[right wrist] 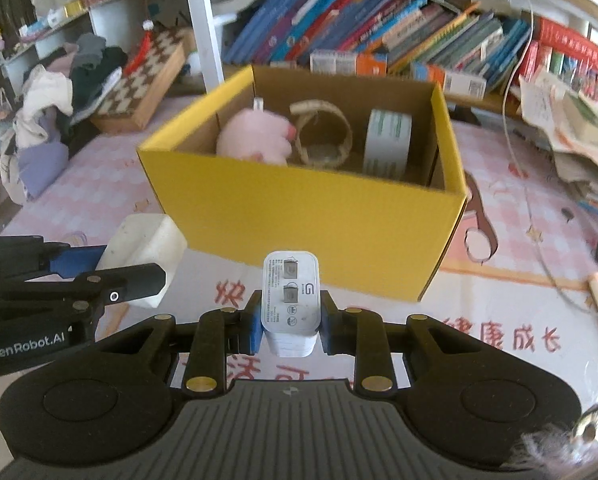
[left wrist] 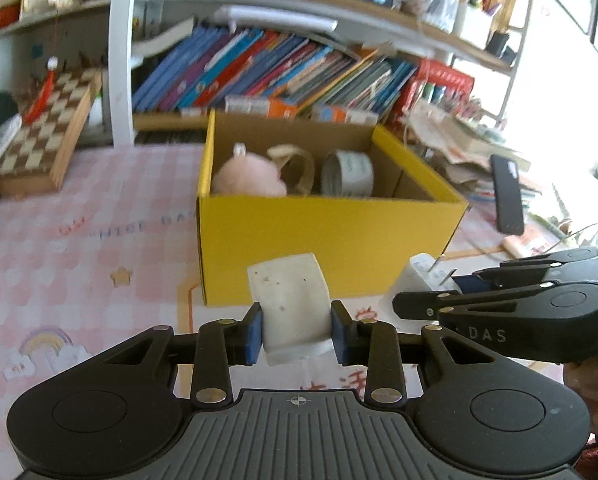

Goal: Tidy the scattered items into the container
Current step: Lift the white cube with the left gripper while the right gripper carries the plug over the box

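Fingers [left wrist: 254,330] of the left gripper [left wrist: 297,330] are pinching an eraser [left wrist: 289,300]; the right gripper [right wrist: 291,322] is clamping a charger [right wrist: 291,296] upright. Both are holding their loads raised, seemingly to clear the wall of the box [right wrist: 299,220] just ahead, where a plush [right wrist: 255,136], strap [right wrist: 323,132] and tape [right wrist: 389,140] are lying.

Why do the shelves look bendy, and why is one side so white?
Left wrist view: the fisheye lens curves the bookshelf, and window glare whitens the right edge; the yellow box looks slightly blurred. Right wrist view: shelves bow too, but the charger in the right gripper looks sharp.
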`<control>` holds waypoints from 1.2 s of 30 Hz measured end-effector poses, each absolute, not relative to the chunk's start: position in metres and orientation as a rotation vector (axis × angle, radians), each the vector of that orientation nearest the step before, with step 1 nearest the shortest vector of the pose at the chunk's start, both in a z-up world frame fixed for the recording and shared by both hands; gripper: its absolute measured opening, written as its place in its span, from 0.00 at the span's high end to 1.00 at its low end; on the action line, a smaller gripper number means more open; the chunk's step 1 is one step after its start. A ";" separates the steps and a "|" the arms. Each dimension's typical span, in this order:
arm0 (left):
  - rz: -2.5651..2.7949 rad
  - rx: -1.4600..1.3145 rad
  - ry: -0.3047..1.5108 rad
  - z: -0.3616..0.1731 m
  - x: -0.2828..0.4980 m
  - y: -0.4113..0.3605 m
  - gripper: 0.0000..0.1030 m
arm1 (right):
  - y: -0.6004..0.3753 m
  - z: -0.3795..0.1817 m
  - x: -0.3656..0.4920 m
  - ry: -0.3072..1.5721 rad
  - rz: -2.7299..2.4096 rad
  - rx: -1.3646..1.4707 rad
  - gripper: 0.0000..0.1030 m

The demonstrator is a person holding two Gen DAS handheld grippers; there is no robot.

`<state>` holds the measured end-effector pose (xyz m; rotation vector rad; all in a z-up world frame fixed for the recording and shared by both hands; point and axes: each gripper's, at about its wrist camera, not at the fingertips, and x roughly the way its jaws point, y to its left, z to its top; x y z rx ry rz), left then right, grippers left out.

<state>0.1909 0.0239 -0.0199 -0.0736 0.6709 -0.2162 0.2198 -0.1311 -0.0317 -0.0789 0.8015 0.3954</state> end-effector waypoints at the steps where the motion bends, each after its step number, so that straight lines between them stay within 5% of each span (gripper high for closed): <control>1: -0.219 -0.067 0.657 -0.016 0.190 0.024 0.69 | -0.131 -0.029 0.219 0.793 0.394 -0.080 0.76; 22: -0.269 0.049 0.458 0.043 0.238 0.004 0.70 | -0.153 0.046 0.263 0.578 0.402 -0.067 0.76; 36: -0.232 0.132 0.634 0.006 0.314 -0.021 0.71 | -0.141 0.014 0.377 0.691 0.517 -0.242 0.76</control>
